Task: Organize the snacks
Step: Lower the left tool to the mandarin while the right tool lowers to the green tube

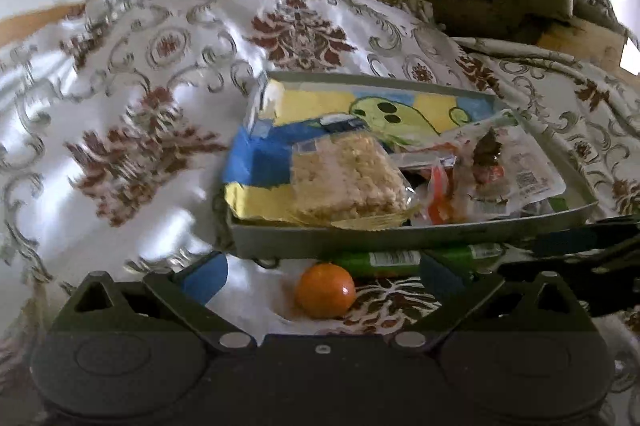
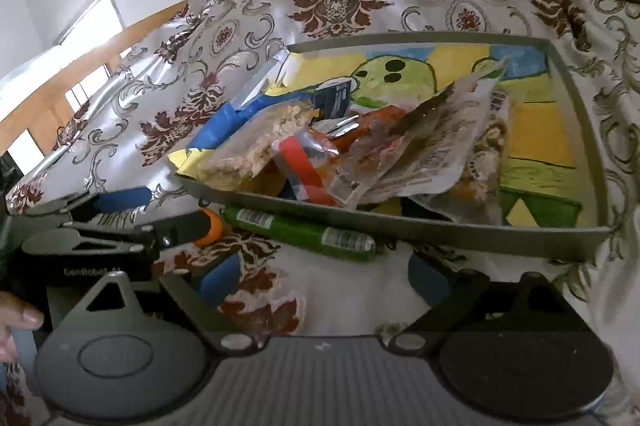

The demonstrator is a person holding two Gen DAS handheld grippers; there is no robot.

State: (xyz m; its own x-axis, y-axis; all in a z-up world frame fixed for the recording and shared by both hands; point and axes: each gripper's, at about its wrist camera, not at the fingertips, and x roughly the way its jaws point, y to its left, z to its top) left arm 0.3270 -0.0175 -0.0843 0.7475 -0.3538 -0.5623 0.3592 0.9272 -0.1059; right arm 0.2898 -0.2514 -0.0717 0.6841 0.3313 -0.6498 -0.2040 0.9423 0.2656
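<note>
Several snack packets (image 1: 348, 177) already fill the tray (image 1: 400, 234), while the orange (image 1: 325, 290) and green packet (image 1: 400, 260) at lower centre wait outside, both claws, left claw (image 1: 320, 280) and right claw (image 2: 320, 280), gaping empty.

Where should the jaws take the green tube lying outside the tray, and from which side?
Probably across the middle of the green tube, coming from above on its near side. It lies flat on the tablecloth, its far side against the tray wall, so the long rounded sides suit open jaws.

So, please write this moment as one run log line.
left gripper: open, around orange | right gripper: open, empty | green packet: outside tray
</note>
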